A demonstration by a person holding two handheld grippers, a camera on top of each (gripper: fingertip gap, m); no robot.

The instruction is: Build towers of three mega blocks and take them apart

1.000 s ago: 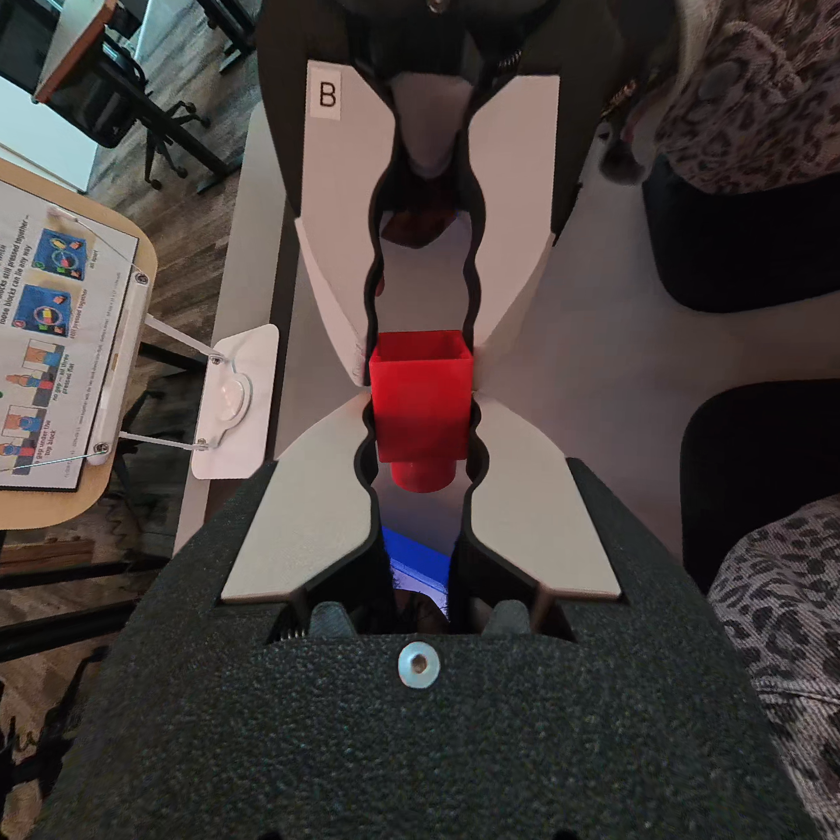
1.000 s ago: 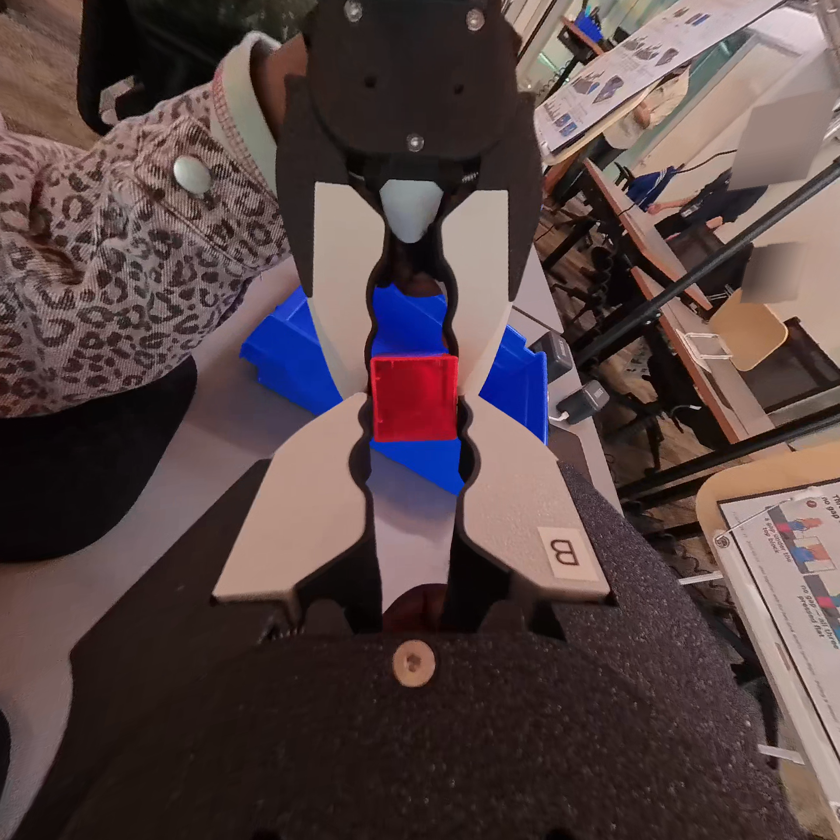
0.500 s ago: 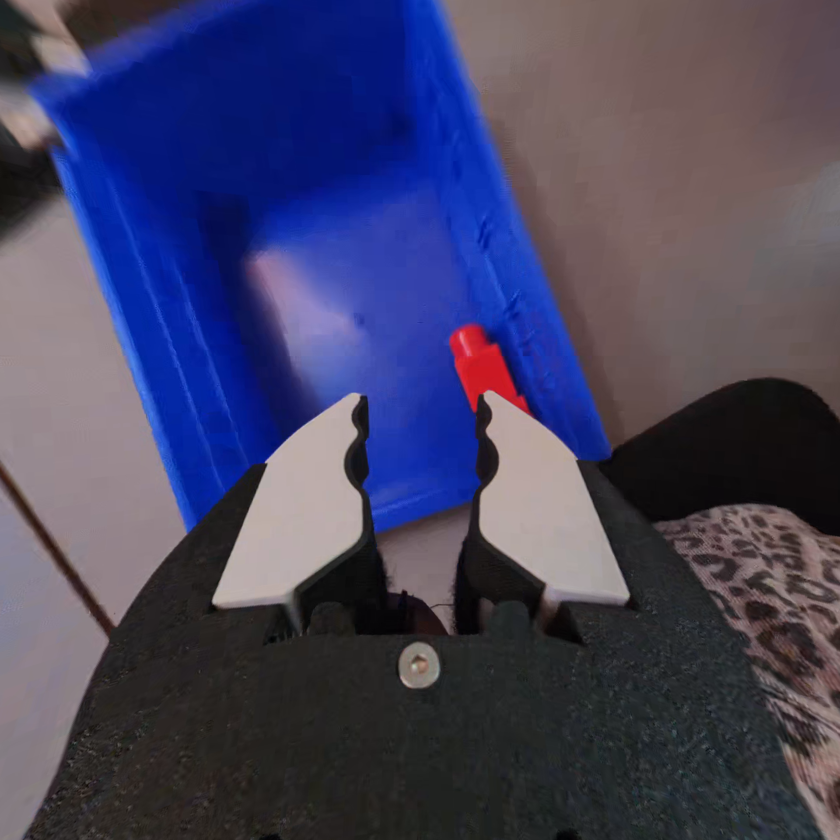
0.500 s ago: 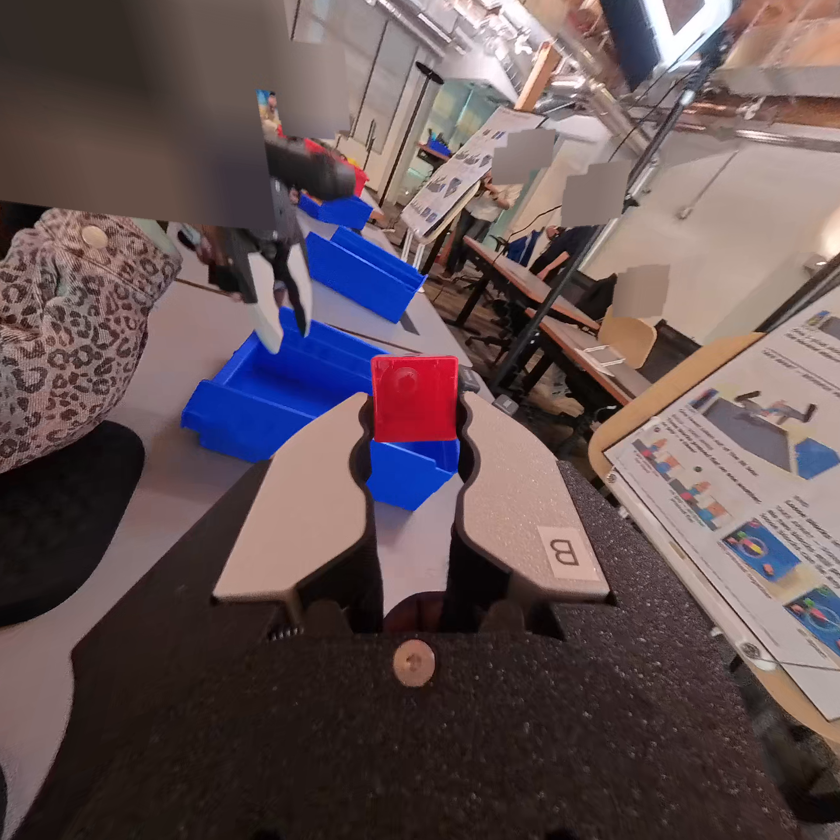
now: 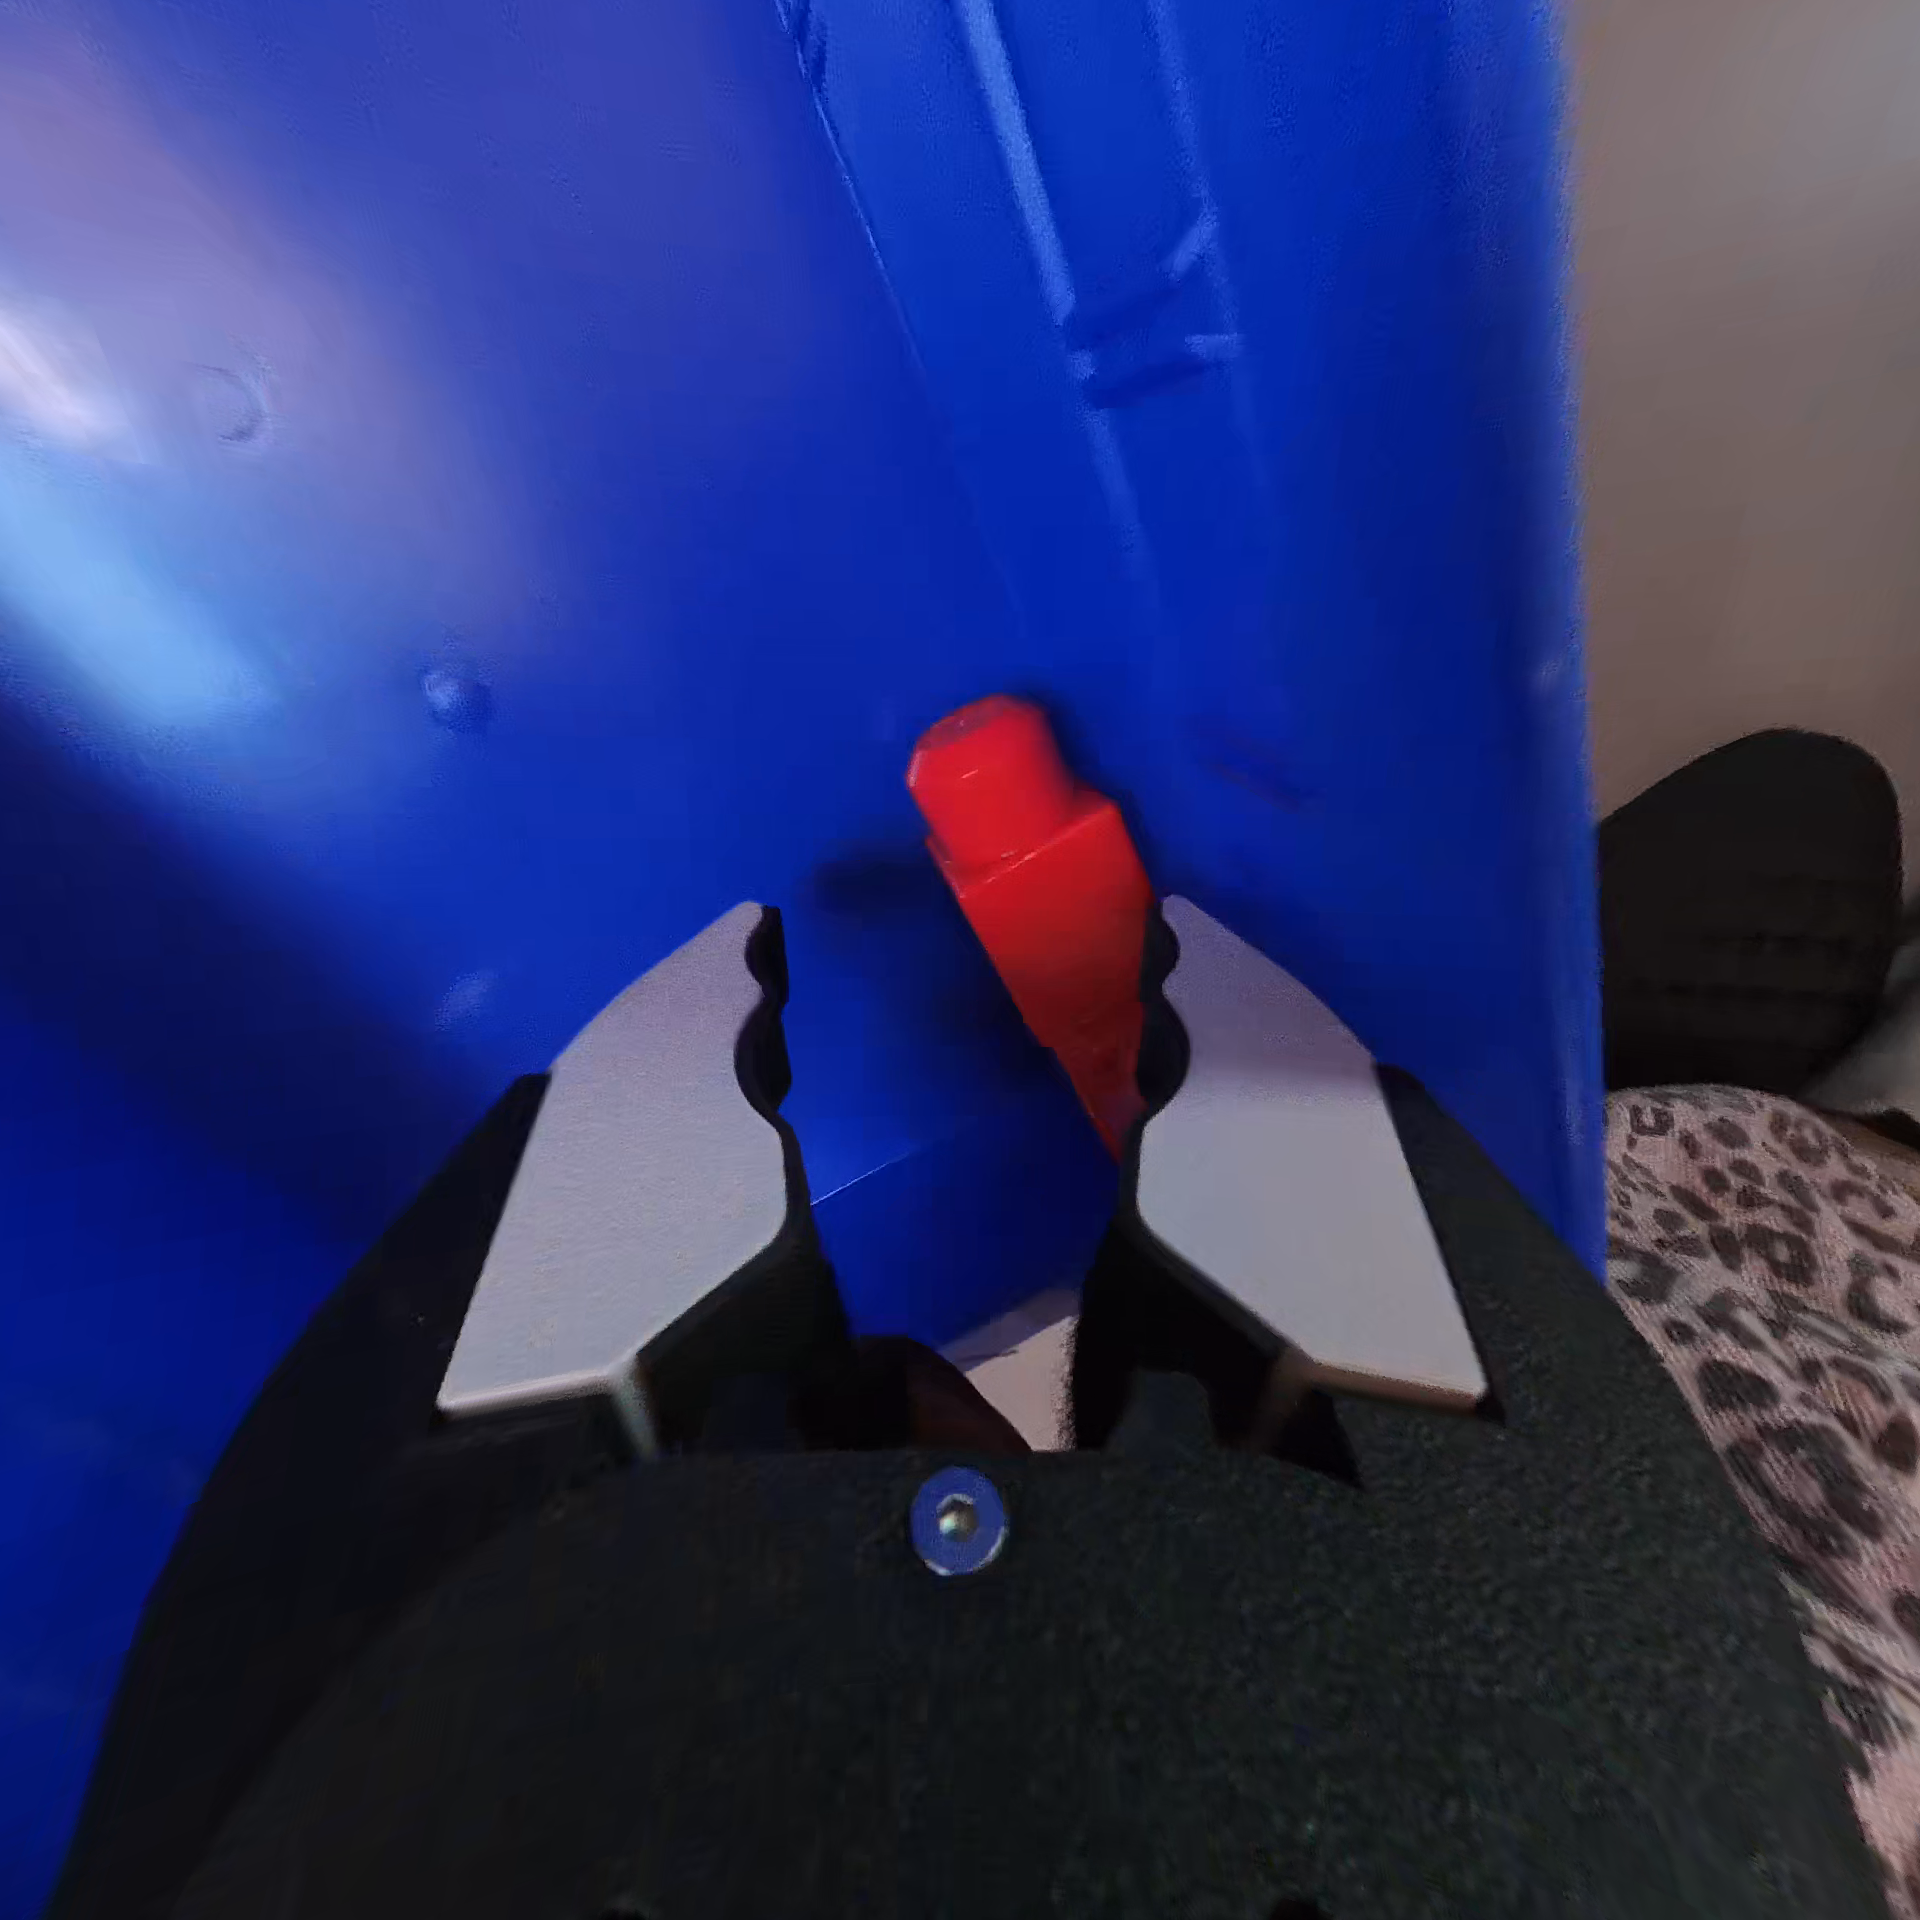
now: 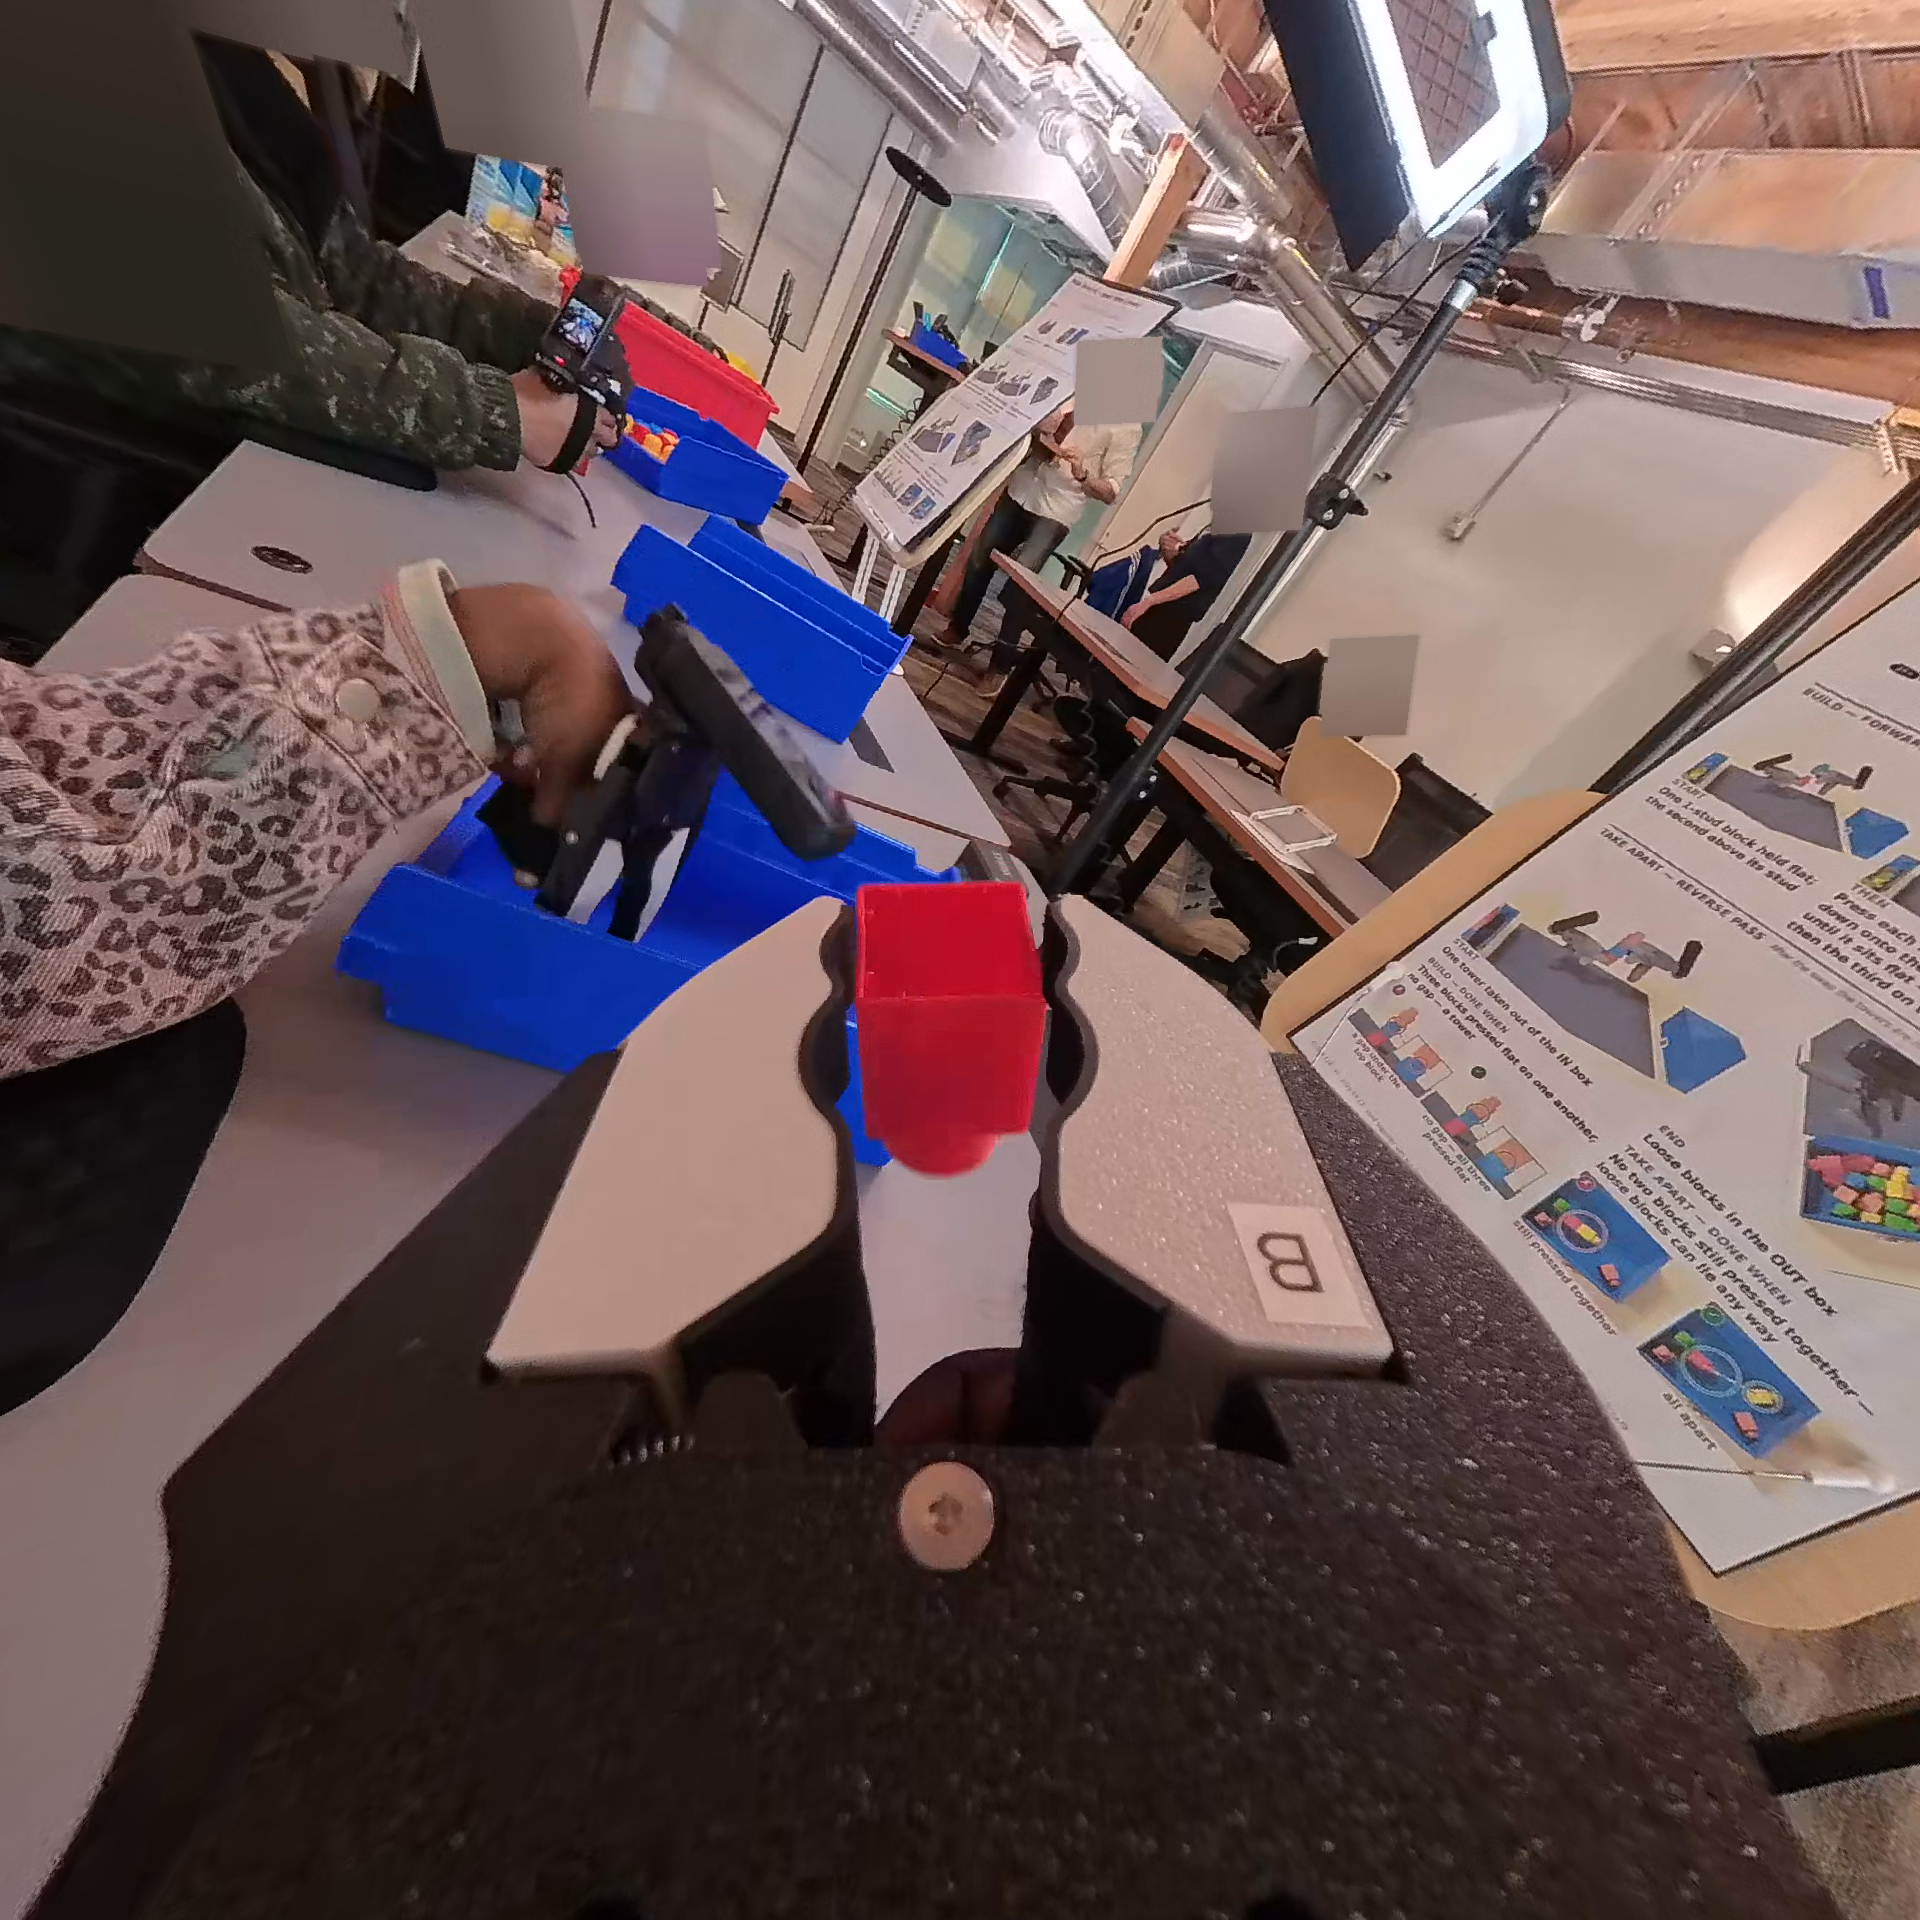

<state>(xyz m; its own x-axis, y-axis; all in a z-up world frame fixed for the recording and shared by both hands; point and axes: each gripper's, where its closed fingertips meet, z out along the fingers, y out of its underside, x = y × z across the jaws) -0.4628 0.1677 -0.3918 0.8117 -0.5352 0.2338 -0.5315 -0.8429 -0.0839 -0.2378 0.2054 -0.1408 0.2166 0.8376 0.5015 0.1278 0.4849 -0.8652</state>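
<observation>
Two red blocks are in sight, one for each pair of tongs. The left tongs (image 5: 961, 997) reach down inside a blue bin (image 5: 623, 520) with their jaws standing wide apart and nothing gripped. A single red block (image 5: 1039, 894) lies on the bin floor close against the bin's right-hand wall, its one stud pointing away from the camera. The block's near end passes behind the inner edge of the right-hand finger (image 5: 1247, 1122); whether they touch cannot be told. The rest of the bin floor in this view is bare blue plastic.

The right tongs (image 6: 948, 1029) are held above the grey surface (image 6: 343, 1164) and are closed on the second red block (image 6: 948, 1023), gripped by its two sides. Its hollow open end faces up and away and its one stud points down toward the camera.

In the right wrist view, the left tongs (image 6: 613, 883) dip into the near blue bin (image 6: 468, 966), which sits toward the surface's far edge, held by a hand (image 6: 540, 696) coming out of a leopard-print sleeve (image 6: 177, 779). Three more blue bins and one red bin stand farther along the row of surfaces. An instruction sheet (image 6: 1621, 1091) on a board rises just beside the surface on the right.
</observation>
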